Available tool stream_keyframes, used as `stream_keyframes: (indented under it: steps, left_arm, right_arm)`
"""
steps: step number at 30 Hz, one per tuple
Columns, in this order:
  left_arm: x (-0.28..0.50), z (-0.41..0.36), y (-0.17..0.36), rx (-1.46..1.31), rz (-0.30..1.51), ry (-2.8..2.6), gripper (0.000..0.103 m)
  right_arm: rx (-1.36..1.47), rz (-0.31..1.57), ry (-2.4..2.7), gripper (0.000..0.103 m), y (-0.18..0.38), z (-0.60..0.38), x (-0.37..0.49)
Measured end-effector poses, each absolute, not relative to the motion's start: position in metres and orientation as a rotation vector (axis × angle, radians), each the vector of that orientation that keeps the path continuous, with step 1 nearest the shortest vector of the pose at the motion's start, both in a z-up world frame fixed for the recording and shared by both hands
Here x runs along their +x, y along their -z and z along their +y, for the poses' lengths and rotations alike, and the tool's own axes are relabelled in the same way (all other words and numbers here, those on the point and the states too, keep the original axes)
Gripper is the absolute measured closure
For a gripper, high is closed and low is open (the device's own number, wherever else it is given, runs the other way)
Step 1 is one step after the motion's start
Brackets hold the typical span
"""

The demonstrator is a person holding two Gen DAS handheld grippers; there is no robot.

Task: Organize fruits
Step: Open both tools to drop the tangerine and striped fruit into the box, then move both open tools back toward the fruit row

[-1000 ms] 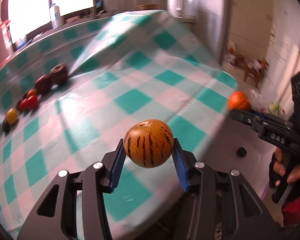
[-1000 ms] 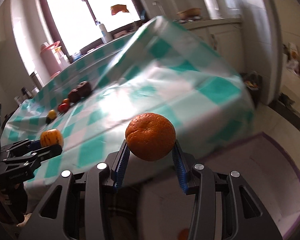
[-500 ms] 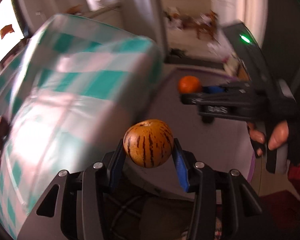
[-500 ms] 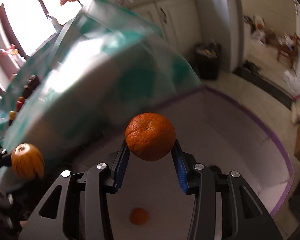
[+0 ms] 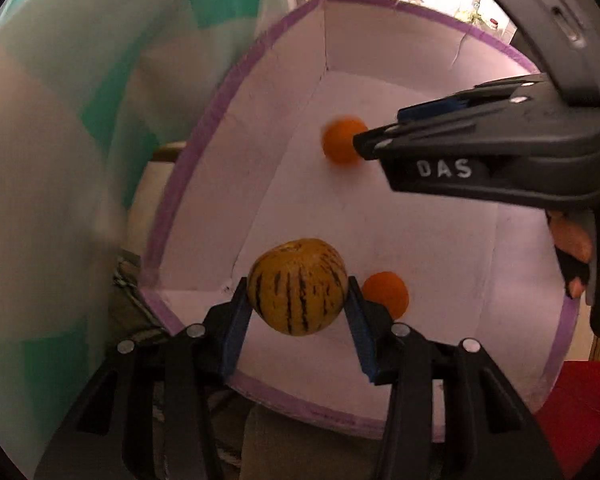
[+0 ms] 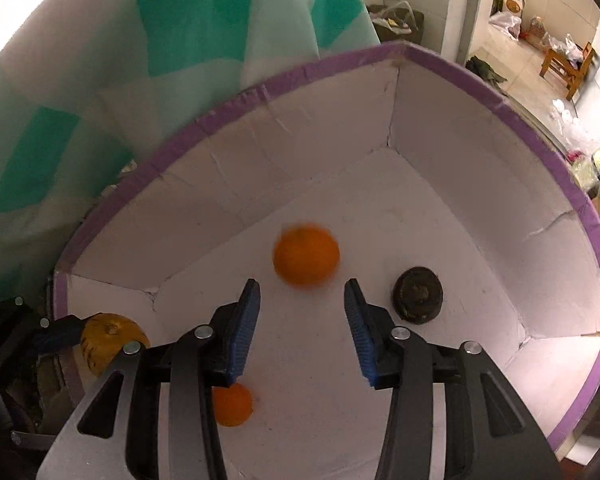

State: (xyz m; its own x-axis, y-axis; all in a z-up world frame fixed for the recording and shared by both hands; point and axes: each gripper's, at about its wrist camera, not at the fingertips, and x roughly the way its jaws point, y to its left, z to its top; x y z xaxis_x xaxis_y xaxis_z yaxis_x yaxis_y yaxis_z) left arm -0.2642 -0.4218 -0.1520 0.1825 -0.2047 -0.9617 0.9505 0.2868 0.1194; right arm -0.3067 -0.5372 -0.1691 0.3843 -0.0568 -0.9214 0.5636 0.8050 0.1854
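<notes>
Both claws hang over the white, purple-rimmed box (image 6: 512,120). Left claw (image 5: 298,316) pinches a striped yellow fruit (image 5: 298,286) between its blue pads, probably poised to drop it inside. Right claw (image 6: 300,332) stands wide apart with nothing in it; just ahead of its tips a blurred orange (image 6: 306,255) looks to be falling free toward the box floor. Inside I count two oranges, that one and another (image 6: 232,404) below the right claw, plus one dark round fruit (image 6: 418,295) to its right. One striped fruit remains held. Checked cloth (image 6: 100,80) hangs beyond the box's far wall.
</notes>
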Motion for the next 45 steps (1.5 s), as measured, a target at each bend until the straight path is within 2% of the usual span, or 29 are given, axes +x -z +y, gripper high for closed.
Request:
stream_keyframes:
  steps: [2, 3, 4, 6, 15, 18, 21, 23, 25, 27, 29, 37, 45]
  left_arm:
    - [-0.26, -0.421, 0.156, 0.908, 1.069, 0.996, 0.056]
    - [-0.26, -0.42, 0.155, 0.908, 1.054, 1.004, 0.049]
    - [-0.26, -0.419, 0.154, 0.909, 1.041, 0.999, 0.031]
    - [-0.261, -0.418, 0.153, 0.907, 1.04, 1.017, 0.025]
    - [-0.267, -0.412, 0.158, 0.955, 1.034, 1.008, 0.025]
    - [-0.273, -0.412, 0.141, 0.933, 0.941, 0.978, 0.025]
    - [-0.289, -0.402, 0.099, 0.798, 0.786, 1.057, 0.025]
    - [-0.298, -0.391, 0.068, 0.699, 0.698, 1.14, 0.023]
    - [-0.305, -0.378, 0.043, 0.639, 0.569, 1.117, 0.006]
    - [-0.305, -0.356, 0.02, 0.568, 0.46, 1.08, 0.004]
    - [-0.295, -0.326, -0.008, 0.449, 0.425, 1.061, 0.003]
    - [-0.214, -0.179, -0.07, 0.111, 0.367, 0.763, 0.002]
    - [-0.071, -0.025, -0.083, -0.094, 0.452, 0.214, 0.002]
  right_arm:
    - [0.538, 1.114, 0.417, 0.049, 0.168, -0.537, -0.307]
    - [0.559, 1.09, 0.413, 0.044, 0.165, -0.538, -0.309]
    - [0.571, 1.064, 0.414, 0.042, 0.161, -0.54, -0.312]
    - [0.581, 1.026, 0.427, 0.042, 0.154, -0.546, -0.318]
    - [0.583, 0.937, 0.511, 0.04, 0.122, -0.566, -0.334]
    - [0.571, 0.915, 0.491, 0.04, 0.112, -0.561, -0.332]
    - [0.552, 0.862, 0.484, 0.04, 0.092, -0.56, -0.327]
    - [0.538, 0.811, 0.476, 0.035, 0.074, -0.559, -0.321]
    - [0.515, 0.738, 0.45, 0.025, 0.05, -0.55, -0.318]
    - [0.486, 0.685, 0.415, 0.022, 0.028, -0.538, -0.314]
    - [0.442, 0.626, 0.366, 0.016, 0.005, -0.517, -0.308]
    - [0.347, 0.48, 0.157, 0.014, -0.05, -0.424, -0.27]
    - [0.241, 0.587, 0.033, 0.014, -0.055, -0.332, -0.176]
